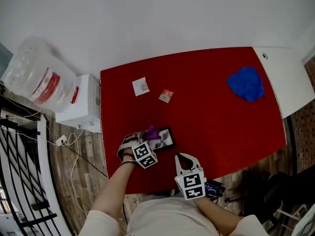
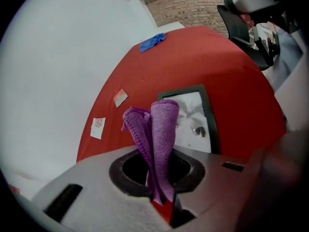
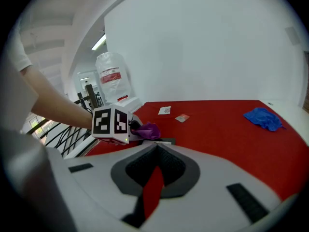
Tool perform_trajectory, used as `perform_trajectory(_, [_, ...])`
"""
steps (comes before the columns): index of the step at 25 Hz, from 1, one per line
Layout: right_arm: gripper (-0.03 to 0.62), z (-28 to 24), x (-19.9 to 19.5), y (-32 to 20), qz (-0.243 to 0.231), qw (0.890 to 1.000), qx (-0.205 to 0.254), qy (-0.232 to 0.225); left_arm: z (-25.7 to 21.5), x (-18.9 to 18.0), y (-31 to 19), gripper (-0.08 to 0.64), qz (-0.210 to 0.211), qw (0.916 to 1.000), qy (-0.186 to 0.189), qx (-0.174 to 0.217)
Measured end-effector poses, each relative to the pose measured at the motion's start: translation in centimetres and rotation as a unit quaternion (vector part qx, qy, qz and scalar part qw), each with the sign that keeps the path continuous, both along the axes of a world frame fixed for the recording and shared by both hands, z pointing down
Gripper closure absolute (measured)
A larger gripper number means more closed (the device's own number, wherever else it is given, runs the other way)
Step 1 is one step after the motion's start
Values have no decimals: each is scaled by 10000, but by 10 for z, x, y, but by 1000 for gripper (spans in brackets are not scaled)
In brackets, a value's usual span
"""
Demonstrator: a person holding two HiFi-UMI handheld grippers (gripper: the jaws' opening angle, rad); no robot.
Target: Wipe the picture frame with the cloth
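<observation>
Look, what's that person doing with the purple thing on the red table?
A person holds a gripper in each hand. The left gripper is shut on a purple cloth, right over the picture frame lying flat on the red table. Whether the cloth touches the frame is hard to tell. The right gripper is shut on nothing and hovers near the table's front edge.
</observation>
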State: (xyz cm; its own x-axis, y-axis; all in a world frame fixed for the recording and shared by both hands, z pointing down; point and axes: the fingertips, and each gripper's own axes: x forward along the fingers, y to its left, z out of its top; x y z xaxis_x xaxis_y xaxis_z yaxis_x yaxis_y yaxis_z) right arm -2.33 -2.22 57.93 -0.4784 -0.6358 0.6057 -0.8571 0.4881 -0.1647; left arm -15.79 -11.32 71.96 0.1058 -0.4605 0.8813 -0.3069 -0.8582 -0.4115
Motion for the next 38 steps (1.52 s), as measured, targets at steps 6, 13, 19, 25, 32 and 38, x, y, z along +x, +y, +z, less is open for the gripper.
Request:
perform_trajectory(6, [589,10,1,2,-34,10000,-36,21,3,9,33,500,207,9996,-176,1])
perform_trajectory(13, [589,7,-18,1,-258,9996,-78,-114,-4,17,82,500,284,9994,-152,-110])
perform_trajectory(19, [588,12,-16,3,-295,9995,-55,-44,-7,18,87,500,387,9991,-186,-29])
perform_trajectory(25, [589,12,-6,7,-192,9998,-104,-5,-29,13,24,500,144,9995,-112,264])
perform_trajectory(32, [588,16,12,17,22,9998,-183,74,-16,15,-20,500,276,9972,-618,307])
perform_trajectory(38, [589,19,23,16,141,9997,-216,49,-3,21,-4,500,470,9957,-768,237])
